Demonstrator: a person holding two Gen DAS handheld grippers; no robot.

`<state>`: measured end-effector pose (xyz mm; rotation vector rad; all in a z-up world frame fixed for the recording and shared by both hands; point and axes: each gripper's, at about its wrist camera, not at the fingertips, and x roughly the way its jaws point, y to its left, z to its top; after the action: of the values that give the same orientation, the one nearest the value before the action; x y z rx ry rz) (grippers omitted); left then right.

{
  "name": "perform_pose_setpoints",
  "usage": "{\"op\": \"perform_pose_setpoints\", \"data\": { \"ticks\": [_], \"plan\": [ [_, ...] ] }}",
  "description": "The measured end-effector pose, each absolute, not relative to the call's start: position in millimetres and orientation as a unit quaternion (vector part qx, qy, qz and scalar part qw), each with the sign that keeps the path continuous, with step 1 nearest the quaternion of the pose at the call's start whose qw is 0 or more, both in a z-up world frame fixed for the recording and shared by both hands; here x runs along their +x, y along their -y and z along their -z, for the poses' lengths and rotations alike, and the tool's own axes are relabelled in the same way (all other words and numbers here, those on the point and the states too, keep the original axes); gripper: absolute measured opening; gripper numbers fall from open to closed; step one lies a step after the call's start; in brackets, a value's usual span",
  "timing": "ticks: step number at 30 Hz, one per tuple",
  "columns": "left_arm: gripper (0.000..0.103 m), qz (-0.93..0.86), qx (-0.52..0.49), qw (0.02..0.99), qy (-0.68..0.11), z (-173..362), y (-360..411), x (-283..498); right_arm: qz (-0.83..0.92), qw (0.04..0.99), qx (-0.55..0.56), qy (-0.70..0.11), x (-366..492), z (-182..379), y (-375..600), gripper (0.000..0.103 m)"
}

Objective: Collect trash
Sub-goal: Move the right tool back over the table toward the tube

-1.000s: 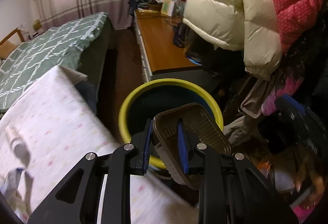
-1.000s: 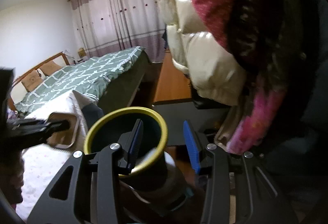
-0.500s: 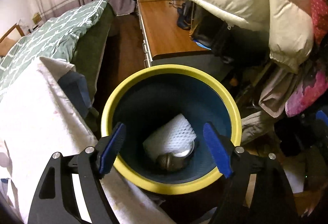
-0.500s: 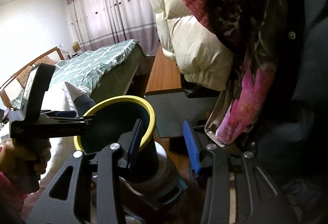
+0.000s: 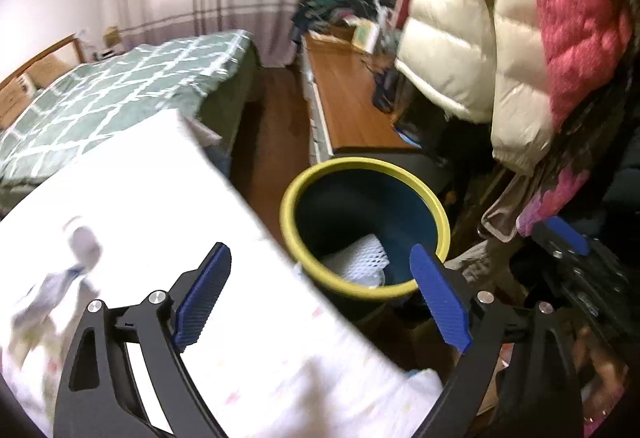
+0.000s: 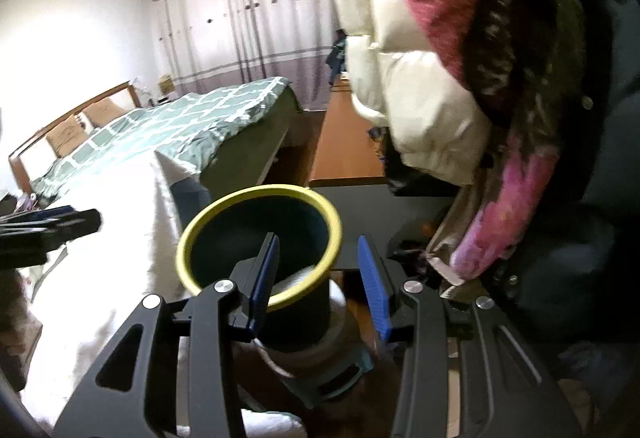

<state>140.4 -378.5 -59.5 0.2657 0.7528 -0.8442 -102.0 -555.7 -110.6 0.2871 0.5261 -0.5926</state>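
A dark bin with a yellow rim [image 5: 436, 205] stands on the floor beside the white bedcover [image 5: 160, 205]. White foam netting [image 5: 360, 258] lies inside it. My left gripper [image 5: 320, 290] is wide open and empty, over the bed edge just left of the bin. Blurred pale scraps [image 5: 60, 278] lie on the cover at the far left. In the right wrist view my right gripper [image 6: 320, 274] is open and empty, with its left finger over the rim of the bin [image 6: 200, 226]. The left gripper [image 6: 48, 226] shows at the left edge.
Puffy white and red jackets [image 5: 500, 37] hang close above and right of the bin. A long wooden desk [image 5: 352, 105] runs behind it. A bed with a green checked cover [image 5: 120, 93] lies at the left, with a strip of wooden floor [image 5: 276, 133] between.
My left gripper held a brown plastic tray over the bin, opened and let it go, then drew back left over the bed. The right gripper has barely moved.
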Motion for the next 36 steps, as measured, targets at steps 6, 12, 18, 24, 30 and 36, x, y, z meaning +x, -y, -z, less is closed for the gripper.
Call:
{"op": "perform_pose_setpoints", "data": {
  "ticks": [6,12,18,24,30,36],
  "plan": [
    [0.098,0.353,0.084,0.873,-0.325,28.5,272.1,122.4,0.25,0.925,0.117,-0.259,-84.1,101.9,519.5,0.04],
    [0.098,0.272,0.037,0.913,-0.302,12.8,153.4,105.1,0.183,0.939,0.089,-0.276,-50.3,99.4,466.7,0.04],
    [0.098,0.164,0.009,0.941,-0.295,16.7,48.8,85.1,0.09,0.95,0.069,-0.292,-9.2,96.8,409.1,0.041],
    [0.098,0.103,-0.009,0.952,-0.289,22.4,-14.6,67.4,-0.017,0.953,0.055,-0.296,33.3,87.6,341.2,0.041],
    [0.098,0.1,-0.017,0.953,-0.286,24.8,-25.1,67.0,-0.095,0.947,-0.001,-0.305,93.6,85.7,271.5,0.041],
    [0.098,0.108,-0.017,0.95,-0.294,31.0,-19.1,72.5,-0.12,0.935,-0.101,-0.318,138.5,101.1,224.3,0.041]
  ]
}}
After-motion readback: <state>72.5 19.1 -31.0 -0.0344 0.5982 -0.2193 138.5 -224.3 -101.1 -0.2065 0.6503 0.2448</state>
